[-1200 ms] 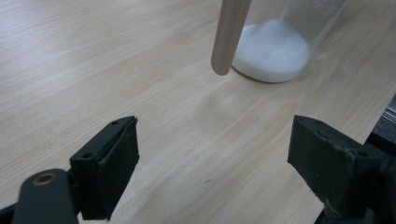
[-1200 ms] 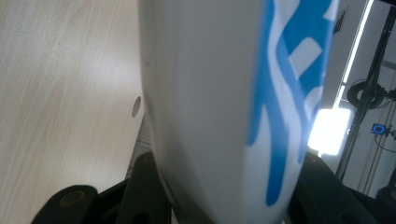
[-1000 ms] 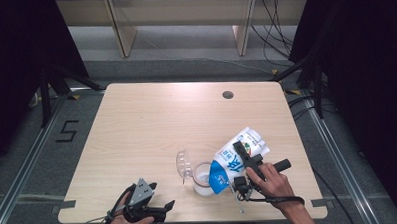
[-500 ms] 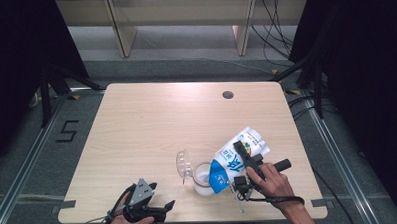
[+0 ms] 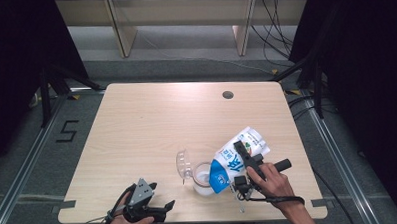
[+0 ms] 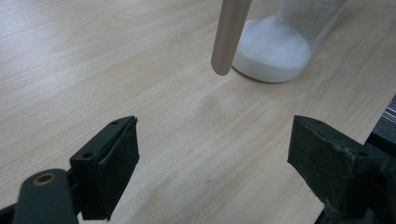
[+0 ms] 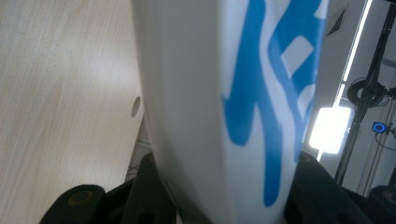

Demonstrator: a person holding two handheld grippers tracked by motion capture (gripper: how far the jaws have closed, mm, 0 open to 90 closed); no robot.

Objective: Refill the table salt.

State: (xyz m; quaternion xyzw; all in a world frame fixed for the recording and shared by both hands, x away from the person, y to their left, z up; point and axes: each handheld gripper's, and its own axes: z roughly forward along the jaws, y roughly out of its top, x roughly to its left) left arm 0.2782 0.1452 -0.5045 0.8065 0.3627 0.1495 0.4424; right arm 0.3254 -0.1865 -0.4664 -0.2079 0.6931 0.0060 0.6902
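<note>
Right gripper (image 5: 238, 158) clamps white-and-blue pouch (image 5: 233, 158), tipped mouth-down over clear jar (image 5: 203, 178) of white powder near table's (image 5: 151, 118) front edge. Clear lid (image 5: 182, 164) just beside jar. Left gripper (image 5: 157, 206) rests open, empty, well apart.

Bright overhead-lit table (image 5: 152, 123), dark surroundings, blurred close-ups.

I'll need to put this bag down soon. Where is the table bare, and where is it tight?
Bare: the whole far half of the table up to the small round hole, and the left side beyond the lid. Crowded: the near right, where the right gripper tips the bag over the jar. The left gripper rests at the near edge.
</note>
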